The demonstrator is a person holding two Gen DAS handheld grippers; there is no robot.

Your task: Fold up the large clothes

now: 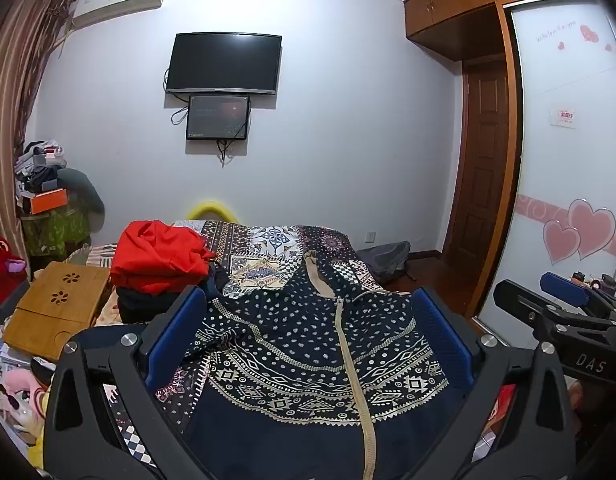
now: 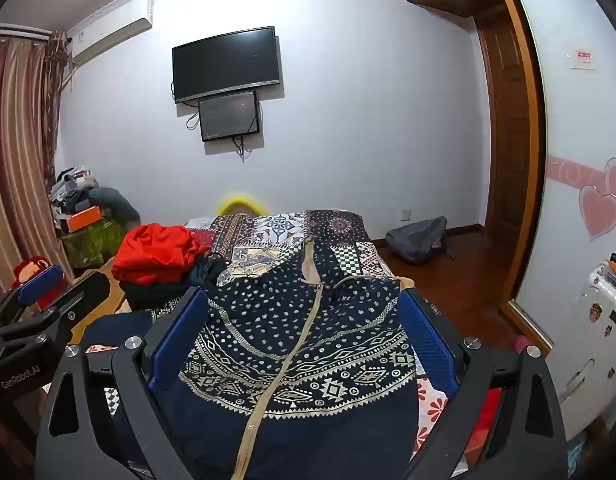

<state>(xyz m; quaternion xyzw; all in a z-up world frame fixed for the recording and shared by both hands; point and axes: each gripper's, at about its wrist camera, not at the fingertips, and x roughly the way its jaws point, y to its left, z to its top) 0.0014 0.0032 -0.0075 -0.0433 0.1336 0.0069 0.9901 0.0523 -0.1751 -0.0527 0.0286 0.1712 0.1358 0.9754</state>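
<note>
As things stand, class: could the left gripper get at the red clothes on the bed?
Probably yes. The left gripper is open and holds nothing, hovering over the patterned jacket. The red clothes lie ahead to its left, with nothing but bedding between. Whether they are within reach, I cannot tell.

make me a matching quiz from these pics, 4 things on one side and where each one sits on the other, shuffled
Things:
1. jacket
2. red clothes
3. backpack
4. TV

Places:
A. on the floor by the door
B. on the wall, above a smaller screen
C. spread flat on the bed, zipper up
D. piled at the bed's left side

Pairs: 1-C, 2-D, 3-A, 4-B
</note>
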